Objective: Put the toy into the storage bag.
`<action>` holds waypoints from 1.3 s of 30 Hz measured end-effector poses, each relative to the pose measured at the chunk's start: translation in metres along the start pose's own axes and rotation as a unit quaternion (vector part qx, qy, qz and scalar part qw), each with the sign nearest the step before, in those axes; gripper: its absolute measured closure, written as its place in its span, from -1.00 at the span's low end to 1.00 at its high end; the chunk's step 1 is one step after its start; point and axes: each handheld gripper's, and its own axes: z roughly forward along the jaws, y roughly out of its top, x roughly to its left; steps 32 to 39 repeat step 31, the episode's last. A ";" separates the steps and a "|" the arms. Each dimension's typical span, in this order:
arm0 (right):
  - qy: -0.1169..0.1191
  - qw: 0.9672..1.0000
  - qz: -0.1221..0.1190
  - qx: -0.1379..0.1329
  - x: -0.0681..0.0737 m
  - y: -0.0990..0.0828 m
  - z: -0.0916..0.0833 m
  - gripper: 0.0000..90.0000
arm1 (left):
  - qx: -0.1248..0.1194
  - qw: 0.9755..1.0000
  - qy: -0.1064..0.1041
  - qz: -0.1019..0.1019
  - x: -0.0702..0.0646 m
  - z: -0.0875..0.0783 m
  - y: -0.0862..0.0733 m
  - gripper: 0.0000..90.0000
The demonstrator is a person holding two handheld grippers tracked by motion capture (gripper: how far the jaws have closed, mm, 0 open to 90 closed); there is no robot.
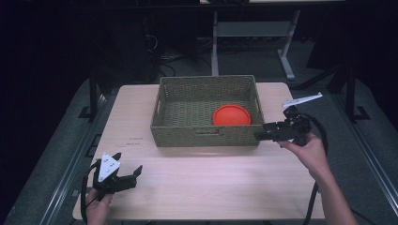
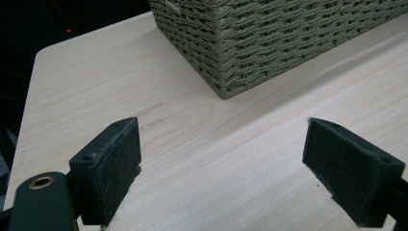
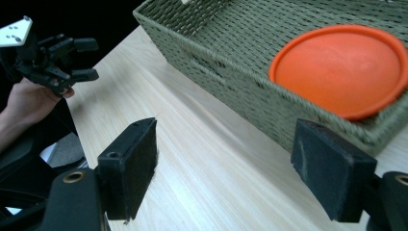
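High view: orange lid (image 1: 232, 115) lies in the woven basket (image 1: 206, 136), just left of the right gripper (image 1: 261, 136), whose jaws are spread and empty; left gripper (image 1: 132, 174) also spread.

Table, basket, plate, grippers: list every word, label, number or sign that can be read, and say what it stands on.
No readable text anywhere.
Table: faint dark marks left of the basket, too small and blurred to read.
Basket: plain weave, no label.
Orange plate: no print.
Left gripper and right gripper: no lettering that can be made out.
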 end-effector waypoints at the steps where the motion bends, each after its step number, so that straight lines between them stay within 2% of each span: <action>1: -0.003 1.000 0.000 0.000 0.000 -0.002 -0.002 -0.47 | 0.000 1.000 0.000 -0.001 0.000 0.000 0.000 -0.72; 5: -0.016 1.000 0.000 0.001 0.002 -0.012 -0.007 -0.47 | -0.001 1.000 0.000 0.000 0.000 0.000 0.000 -0.71; 13: -0.004 1.000 0.016 -0.015 -0.003 -0.045 -0.010 -0.47 | -0.003 1.000 -0.002 -0.001 -0.001 0.000 0.000 -0.72; 18: -0.011 1.000 0.027 -0.009 -0.005 -0.067 -0.007 -0.47 | -0.006 1.000 -0.001 -0.002 -0.001 0.000 -0.001 -0.72; 23: -0.009 0.999 0.036 -0.015 -0.009 -0.092 -0.005 -0.47 | -0.004 1.000 -0.002 -0.003 -0.001 0.001 -0.001 -0.72; 27: -0.030 0.998 0.047 -0.013 -0.015 -0.112 -0.005 -0.49 | -0.004 1.000 -0.004 0.000 -0.003 0.001 0.000 -0.72; 29: -0.044 0.997 0.049 -0.029 -0.014 -0.127 -0.006 -0.50 | -0.005 1.000 -0.004 0.001 -0.004 0.001 0.000 -0.72; 30: -0.042 0.997 0.048 -0.038 -0.013 -0.133 -0.006 -0.51 | -0.007 1.000 -0.008 0.001 -0.004 0.001 0.000 -0.72; 39: -0.042 0.997 0.048 -0.038 -0.013 -0.133 -0.006 -0.51 | -0.007 1.000 -0.008 0.001 -0.004 0.001 0.000 -0.72</action>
